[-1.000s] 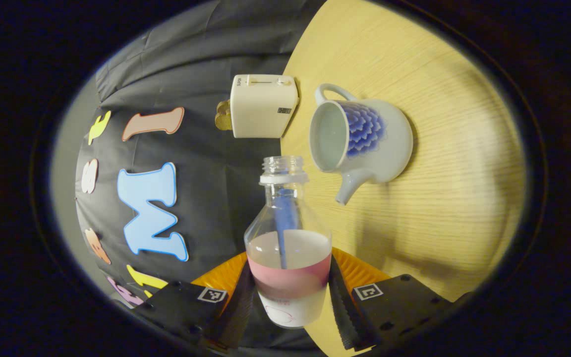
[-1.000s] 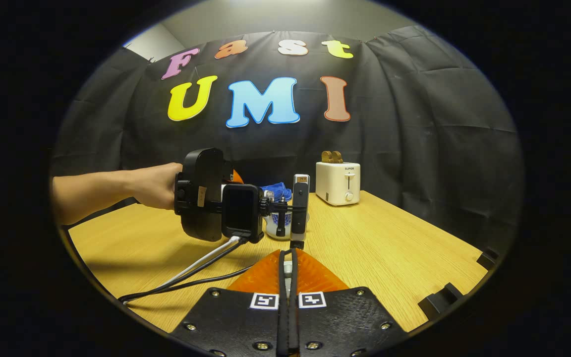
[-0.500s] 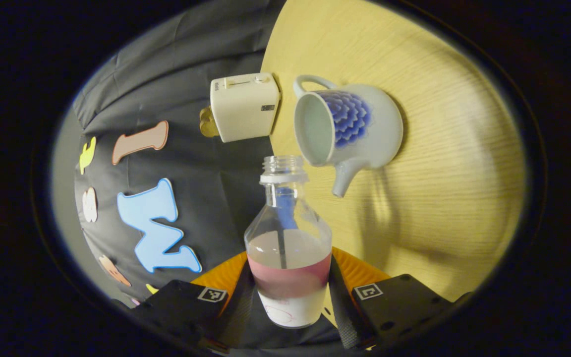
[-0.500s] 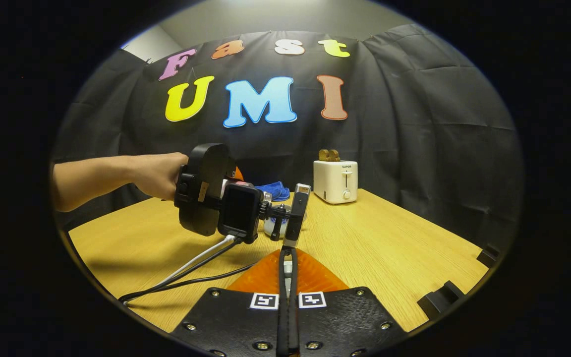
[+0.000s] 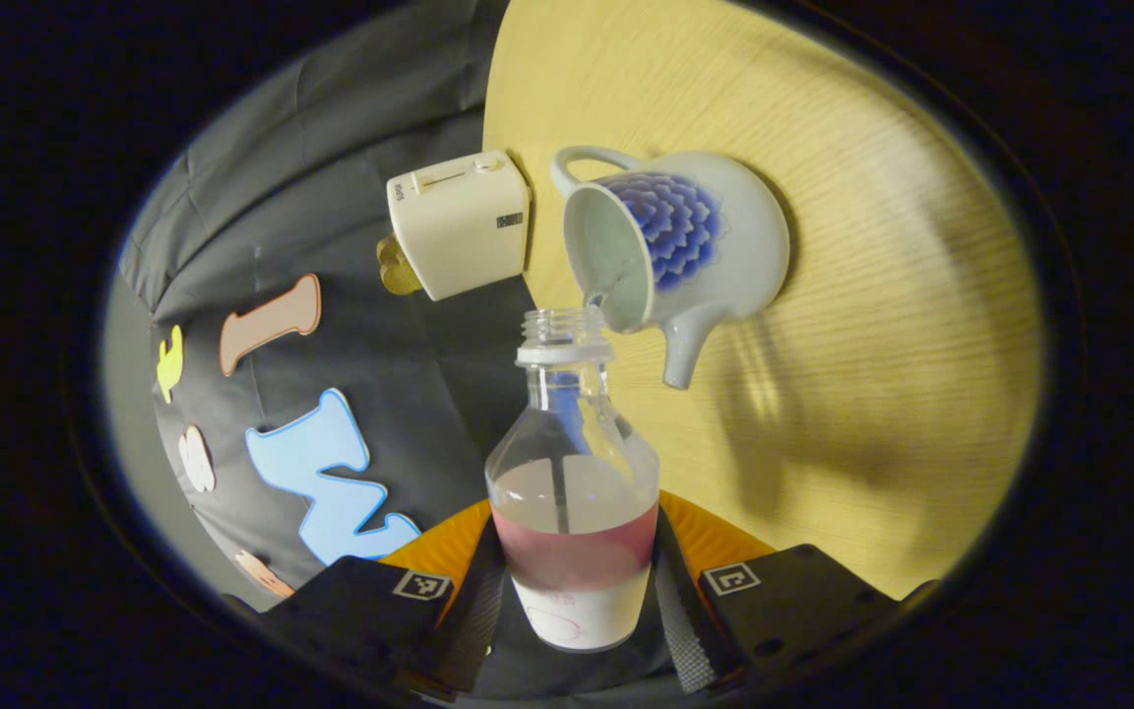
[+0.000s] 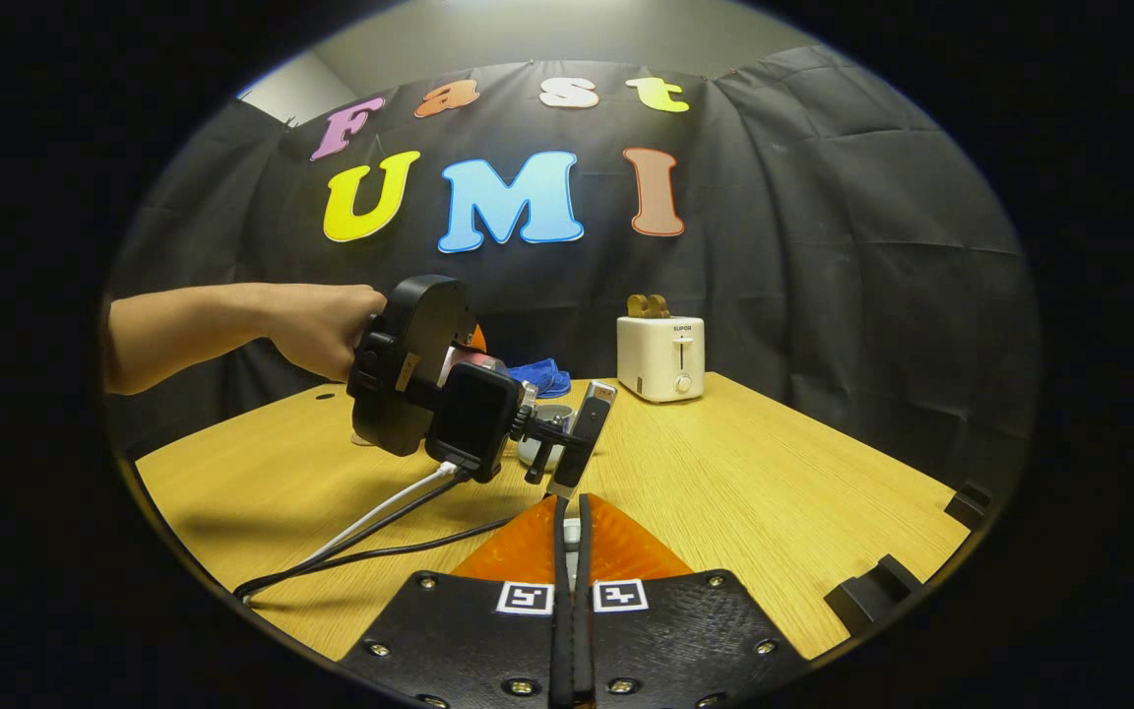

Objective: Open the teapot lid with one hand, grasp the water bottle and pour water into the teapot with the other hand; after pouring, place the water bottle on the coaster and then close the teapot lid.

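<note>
Water bottle (image 5: 572, 463) has tipped further; its mouth now meets the teapot (image 5: 670, 251) rim.

Left gripper view, rolled sideways, faces the toaster (image 5: 459, 222); right gripper view faces it level, farther off

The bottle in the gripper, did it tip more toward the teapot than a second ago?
Yes. In the right gripper view the left gripper leans further over against the toaster. In its own view the water bottle mouth now reaches the teapot rim.

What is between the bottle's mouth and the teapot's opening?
Nothing solid: in the left gripper view the bottle mouth meets the teapot rim, water trickling in.
</note>
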`<state>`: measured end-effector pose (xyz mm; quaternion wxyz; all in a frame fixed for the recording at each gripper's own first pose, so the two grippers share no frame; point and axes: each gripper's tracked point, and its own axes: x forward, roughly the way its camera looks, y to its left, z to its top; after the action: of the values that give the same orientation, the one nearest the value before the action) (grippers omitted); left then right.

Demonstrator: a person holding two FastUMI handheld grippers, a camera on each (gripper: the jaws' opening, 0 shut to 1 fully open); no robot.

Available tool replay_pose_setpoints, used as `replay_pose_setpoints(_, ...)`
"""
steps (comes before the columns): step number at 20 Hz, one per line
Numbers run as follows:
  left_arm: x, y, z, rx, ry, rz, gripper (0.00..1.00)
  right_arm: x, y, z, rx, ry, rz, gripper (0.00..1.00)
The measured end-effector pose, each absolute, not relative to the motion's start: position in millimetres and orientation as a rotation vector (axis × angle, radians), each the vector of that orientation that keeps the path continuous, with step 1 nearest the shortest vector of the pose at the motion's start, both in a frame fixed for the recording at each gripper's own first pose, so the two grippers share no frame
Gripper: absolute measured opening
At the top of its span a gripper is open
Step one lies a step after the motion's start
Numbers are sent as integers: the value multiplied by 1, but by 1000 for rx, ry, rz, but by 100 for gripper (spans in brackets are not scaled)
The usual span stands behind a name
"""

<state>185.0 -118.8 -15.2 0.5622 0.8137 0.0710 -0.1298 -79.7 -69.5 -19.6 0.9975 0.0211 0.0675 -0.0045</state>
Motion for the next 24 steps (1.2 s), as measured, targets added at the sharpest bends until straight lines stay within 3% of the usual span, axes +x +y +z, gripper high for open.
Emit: replay_pose_setpoints(24, 185, -130, 6, 2115, 110, -291, 84, -81, -72, -25, 49, 150, -5, 0)
